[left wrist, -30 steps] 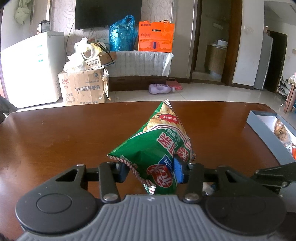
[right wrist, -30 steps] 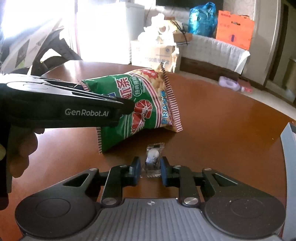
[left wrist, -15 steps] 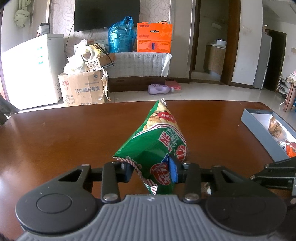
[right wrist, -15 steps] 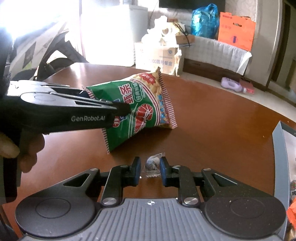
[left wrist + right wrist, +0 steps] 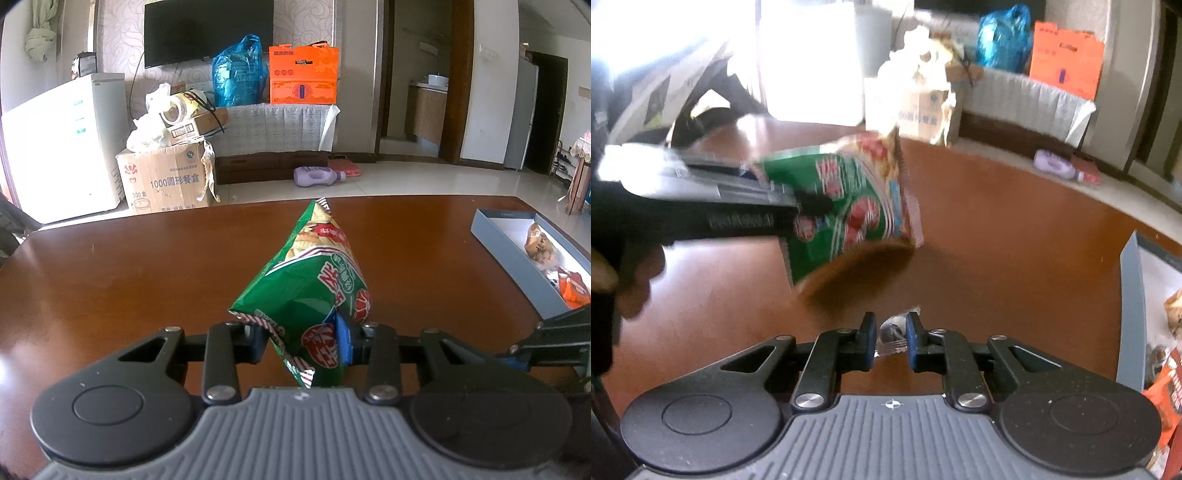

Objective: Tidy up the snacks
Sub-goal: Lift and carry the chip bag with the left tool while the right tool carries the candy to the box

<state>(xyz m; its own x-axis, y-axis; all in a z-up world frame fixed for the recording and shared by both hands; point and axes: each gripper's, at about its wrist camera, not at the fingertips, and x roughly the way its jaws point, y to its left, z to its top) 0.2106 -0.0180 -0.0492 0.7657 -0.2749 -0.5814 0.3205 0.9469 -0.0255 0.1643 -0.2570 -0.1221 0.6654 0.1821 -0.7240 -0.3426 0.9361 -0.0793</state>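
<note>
My left tool (image 5: 301,341) grips the green prawn-cracker bag (image 5: 314,291) above the brown table (image 5: 129,266). My right tool (image 5: 890,338) pinches a small clear-wrapped candy (image 5: 892,330), near the grey box (image 5: 517,254) at the right.

I see a big brown wooden table (image 5: 147,266) in a room with a pale shiny floor (image 5: 406,181). At the back, a black TV (image 5: 207,31) hangs on a wall with a swirly pattern, above a low bench under a white cloth (image 5: 273,125) that holds a blue bag (image 5: 238,72) and an orange box (image 5: 303,74). A white fridge (image 5: 62,144) and a cardboard box (image 5: 166,182) stand on the left, bright light pours in there, and a doorway (image 5: 417,85) opens on the right.
</note>
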